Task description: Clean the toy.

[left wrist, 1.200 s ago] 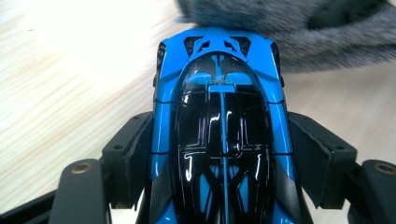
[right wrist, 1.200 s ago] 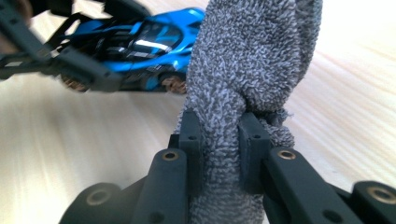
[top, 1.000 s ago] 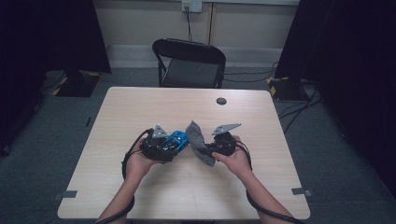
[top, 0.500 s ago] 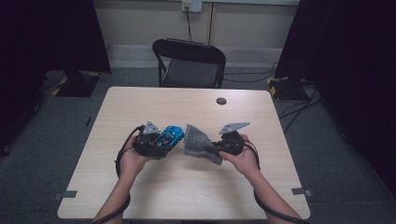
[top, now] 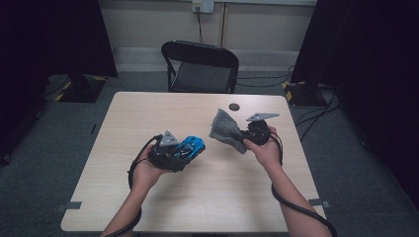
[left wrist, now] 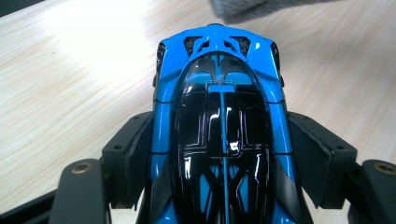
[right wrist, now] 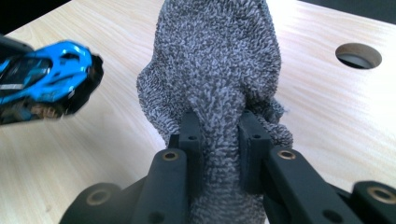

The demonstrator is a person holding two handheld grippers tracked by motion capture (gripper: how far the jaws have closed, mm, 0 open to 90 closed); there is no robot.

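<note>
Blue toy car point(left wrist: 219, 116) sits clamped between the left claw's point(top: 184, 150) pads, held just above the tabletop point(top: 217, 192). Well apart to its right, the right claw point(right wrist: 219, 135) pinches a grey terry cloth point(right wrist: 219, 60) that bunches upward, near a round hole point(right wrist: 358, 55).

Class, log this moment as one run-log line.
left gripper: shut on blue toy car | right gripper: shut on grey cloth | both above table

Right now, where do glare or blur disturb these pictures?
Left gripper view: bright glare on the table, reflections on the toy car. Right gripper view: the car looks slightly blurred, the grey cloth sharp. High view: dark surroundings, table evenly lit.
</note>
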